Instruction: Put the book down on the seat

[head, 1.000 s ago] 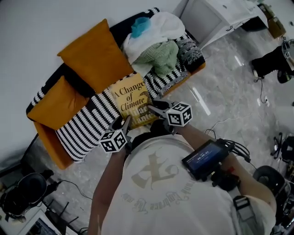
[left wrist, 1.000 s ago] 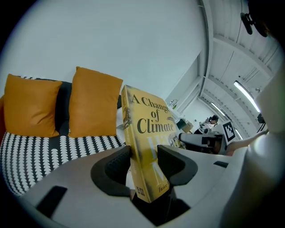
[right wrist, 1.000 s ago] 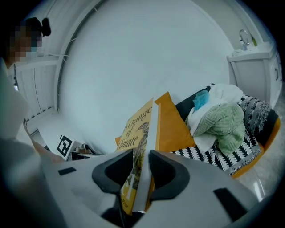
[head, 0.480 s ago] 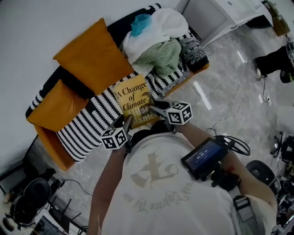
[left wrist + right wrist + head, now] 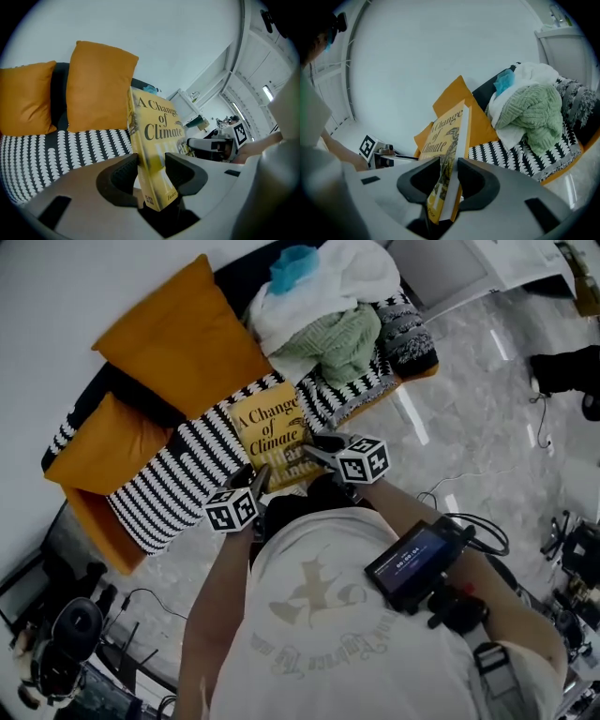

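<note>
Two grippers clamp the book (image 5: 272, 423): left gripper (image 5: 255, 482) at its 7 o'clock corner, right gripper (image 5: 316, 448) at 4 o'clock. It sits over the striped seat (image 5: 169, 488); contact unclear. Orange cushions (image 5: 187, 343) at 10 o'clock, clothes pile (image 5: 328, 334) at 1. Grip and book position unchanged from a second ago.

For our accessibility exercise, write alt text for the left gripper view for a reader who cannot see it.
A yellow book, A Change of Climate, stands upright, clamped between the jaws of the left gripper. Behind it two orange cushions stand on a black-and-white patterned seat; the right gripper shows at right.
</note>
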The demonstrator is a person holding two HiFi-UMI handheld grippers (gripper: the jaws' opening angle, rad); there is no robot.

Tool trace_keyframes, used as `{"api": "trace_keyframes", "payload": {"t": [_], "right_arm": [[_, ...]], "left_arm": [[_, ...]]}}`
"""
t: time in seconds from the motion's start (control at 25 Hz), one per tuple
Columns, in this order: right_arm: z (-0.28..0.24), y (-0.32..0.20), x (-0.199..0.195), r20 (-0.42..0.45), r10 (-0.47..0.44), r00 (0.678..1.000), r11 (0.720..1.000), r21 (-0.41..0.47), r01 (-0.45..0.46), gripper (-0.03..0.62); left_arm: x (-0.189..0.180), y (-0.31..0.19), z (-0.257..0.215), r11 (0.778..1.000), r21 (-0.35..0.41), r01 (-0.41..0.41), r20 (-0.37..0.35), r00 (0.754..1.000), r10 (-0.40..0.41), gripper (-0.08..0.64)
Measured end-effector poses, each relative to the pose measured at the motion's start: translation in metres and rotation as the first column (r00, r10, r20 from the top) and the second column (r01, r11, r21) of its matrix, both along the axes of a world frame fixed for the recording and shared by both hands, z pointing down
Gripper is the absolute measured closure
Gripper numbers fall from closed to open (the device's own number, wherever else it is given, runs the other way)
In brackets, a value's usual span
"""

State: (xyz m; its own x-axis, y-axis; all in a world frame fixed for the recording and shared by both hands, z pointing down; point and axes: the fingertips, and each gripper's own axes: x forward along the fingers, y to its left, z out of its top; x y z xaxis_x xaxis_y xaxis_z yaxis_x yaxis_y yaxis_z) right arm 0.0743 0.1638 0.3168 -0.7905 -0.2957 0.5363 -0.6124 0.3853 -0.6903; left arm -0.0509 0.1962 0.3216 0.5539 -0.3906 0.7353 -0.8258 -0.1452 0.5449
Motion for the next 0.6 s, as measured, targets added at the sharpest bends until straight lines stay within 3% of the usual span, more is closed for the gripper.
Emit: {"api": "trace_keyframes", "payload": {"t": [0.6], "right_arm": [[0.066, -0.029, -0.001, -0.042, -0.069, 0.997, 0.994, -0.091, 0.065, 0.465]], "left_arm": [[0.000, -0.032, 0.060, 0.996, -0.085, 0.037, 0.023, 0.999, -0.035, 0.370]]}}
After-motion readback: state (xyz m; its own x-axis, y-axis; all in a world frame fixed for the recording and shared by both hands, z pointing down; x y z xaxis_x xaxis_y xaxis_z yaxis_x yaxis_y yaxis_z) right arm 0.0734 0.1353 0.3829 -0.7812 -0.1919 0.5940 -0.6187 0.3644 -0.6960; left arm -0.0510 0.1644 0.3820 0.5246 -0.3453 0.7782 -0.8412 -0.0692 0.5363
